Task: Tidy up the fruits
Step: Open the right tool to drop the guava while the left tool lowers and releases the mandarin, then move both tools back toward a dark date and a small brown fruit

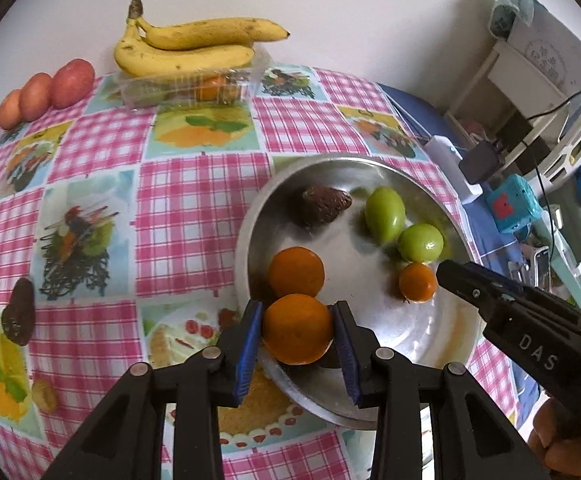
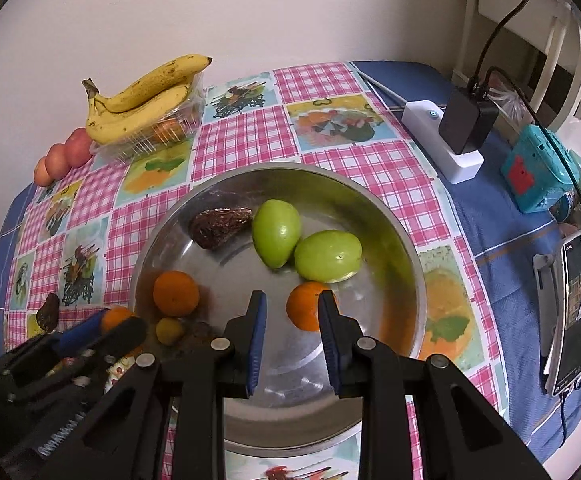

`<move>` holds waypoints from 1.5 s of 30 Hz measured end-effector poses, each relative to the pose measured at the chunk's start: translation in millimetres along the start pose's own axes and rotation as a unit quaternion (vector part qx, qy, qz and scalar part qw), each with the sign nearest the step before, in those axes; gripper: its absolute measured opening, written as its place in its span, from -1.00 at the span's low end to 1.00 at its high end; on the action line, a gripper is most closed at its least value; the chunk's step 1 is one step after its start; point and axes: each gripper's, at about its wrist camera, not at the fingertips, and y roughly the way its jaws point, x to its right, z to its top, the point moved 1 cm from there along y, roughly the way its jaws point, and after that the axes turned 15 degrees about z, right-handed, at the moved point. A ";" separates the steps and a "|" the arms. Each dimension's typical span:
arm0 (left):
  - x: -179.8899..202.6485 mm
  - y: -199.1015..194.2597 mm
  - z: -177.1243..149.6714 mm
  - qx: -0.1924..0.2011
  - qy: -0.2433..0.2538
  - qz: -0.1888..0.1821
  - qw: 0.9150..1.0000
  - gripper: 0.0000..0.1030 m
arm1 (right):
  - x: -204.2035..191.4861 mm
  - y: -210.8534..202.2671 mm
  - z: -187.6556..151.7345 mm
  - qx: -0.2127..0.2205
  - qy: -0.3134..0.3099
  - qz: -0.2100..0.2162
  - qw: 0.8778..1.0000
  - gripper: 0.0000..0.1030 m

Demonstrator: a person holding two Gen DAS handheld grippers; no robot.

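Observation:
My left gripper (image 1: 297, 314) is shut on an orange (image 1: 297, 329) at the near left rim of the steel bowl (image 1: 430, 328). The bowl holds another orange (image 1: 296, 272), a small orange (image 1: 417, 282), two green fruits (image 1: 385, 215) (image 1: 420, 242) and a dark scaly fruit (image 1: 322, 204). My right gripper (image 2: 292, 300) is open and empty over the bowl (image 2: 394, 240), its right finger beside the small orange (image 2: 306, 306). The left gripper with its orange (image 2: 116, 318) shows at the bowl's left edge. Bananas (image 1: 186, 48) lie on a clear box at the back.
Three reddish fruits (image 1: 46, 92) sit at the back left. A dark fruit (image 1: 20, 316) and a small brown one (image 1: 44, 396) lie on the checked cloth at left. A power strip with charger (image 2: 450, 136), a teal toy (image 2: 538, 172) and a phone (image 2: 570, 312) are at right.

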 end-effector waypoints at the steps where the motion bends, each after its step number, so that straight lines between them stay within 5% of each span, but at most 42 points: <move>1: 1.2 1.3 -0.2 -0.001 0.002 0.001 1.000 -0.26 | 0.1 0.1 0.0 0.000 0.000 0.000 1.000 -0.47; 28: 6.5 -3.5 1.1 -0.003 0.025 -0.004 1.000 -0.04 | 6.7 1.7 -2.2 0.000 0.019 -0.001 1.000 -0.47; 36: -24.5 -11.4 7.4 -0.003 -0.018 0.036 0.999 -0.04 | 4.7 4.2 -3.9 -0.005 0.017 -0.004 1.000 -0.47; 40: -52.3 -7.9 7.2 -0.011 -0.058 0.088 0.994 -0.03 | 2.8 6.6 -4.5 -0.009 0.014 -0.005 1.000 -0.47; 45: -75.2 -3.8 2.7 -0.018 -0.089 0.124 0.988 0.24 | -0.7 10.1 -4.9 -0.015 0.007 -0.007 1.000 -0.47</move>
